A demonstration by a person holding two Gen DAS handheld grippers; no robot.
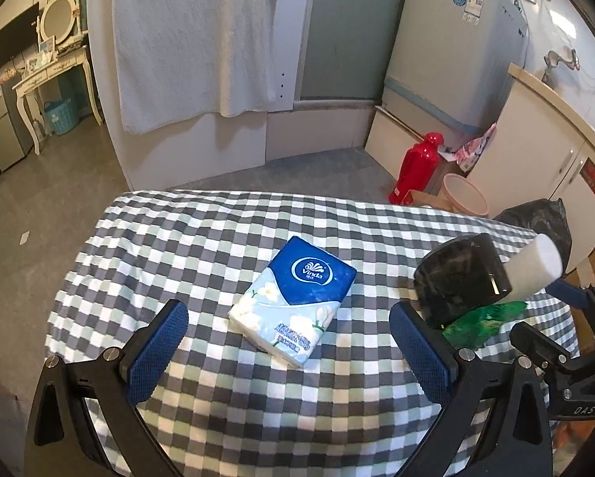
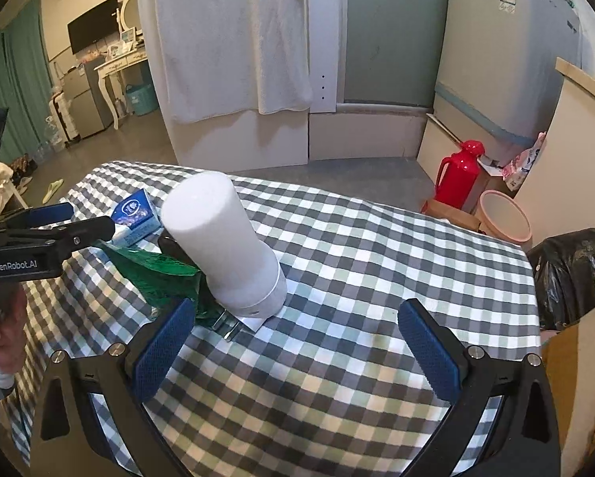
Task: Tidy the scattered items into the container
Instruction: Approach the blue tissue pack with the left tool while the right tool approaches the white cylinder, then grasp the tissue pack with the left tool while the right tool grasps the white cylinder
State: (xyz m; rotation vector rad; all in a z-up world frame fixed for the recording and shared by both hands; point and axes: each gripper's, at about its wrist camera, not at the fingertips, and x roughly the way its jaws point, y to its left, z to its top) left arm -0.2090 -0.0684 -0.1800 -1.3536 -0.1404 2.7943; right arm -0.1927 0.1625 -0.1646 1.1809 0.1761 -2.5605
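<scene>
The left gripper (image 1: 289,342) hangs wide open and empty over the checked tablecloth (image 1: 202,238), and the tissue pack (image 1: 293,300) lies flat just ahead between its fingers, long axis slanting away to the right. The right gripper (image 2: 295,338), equally spread and empty, faces the white cylinder (image 2: 222,246) leaning over a green packet (image 2: 158,274). I see no container anywhere; beyond stand a red flask (image 1: 417,167) and a hanging towel (image 1: 194,39).
</scene>
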